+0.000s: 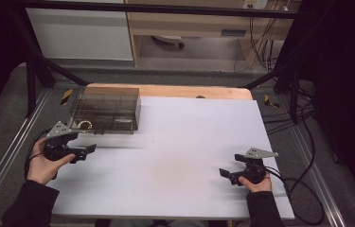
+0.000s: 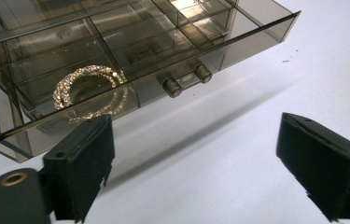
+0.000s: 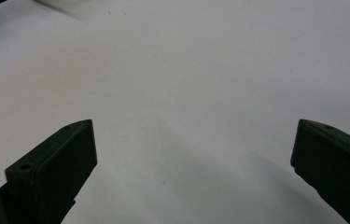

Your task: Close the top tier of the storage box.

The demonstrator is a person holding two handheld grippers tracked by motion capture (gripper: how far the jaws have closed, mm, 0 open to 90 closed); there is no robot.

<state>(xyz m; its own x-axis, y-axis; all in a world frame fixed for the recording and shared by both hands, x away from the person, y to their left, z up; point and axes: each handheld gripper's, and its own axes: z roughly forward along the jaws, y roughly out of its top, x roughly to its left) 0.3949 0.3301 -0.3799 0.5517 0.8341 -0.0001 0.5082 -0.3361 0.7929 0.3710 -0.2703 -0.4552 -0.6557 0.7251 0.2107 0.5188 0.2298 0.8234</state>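
High view and left claw view place the wide-open left claw (image 2: 196, 163) just before the smoky transparent plastic drawer box (image 1: 105, 109) holding a gold glittering bracelet (image 2: 88, 86), so an approach is judged underway, the drawer knobs (image 2: 186, 80) to be gripped next, while the wide-open right claw (image 1: 228, 174) is held over the white worktop (image 1: 175, 161).

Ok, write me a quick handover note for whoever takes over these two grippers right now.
Left gripper: open, holding nothing, close in front of the smoked clear organiser box at the table's far left.
Right gripper: open, holding nothing, over the bare white table at the near right.
The box's drawer front carries two small knobs. A sparkly gold bracelet lies in the compartment behind it, left of the knobs in the left gripper view.
Done: nothing gripped so far.
Left: probably take the knobs with the left gripper to work the drawer; the right is free to steady the box.
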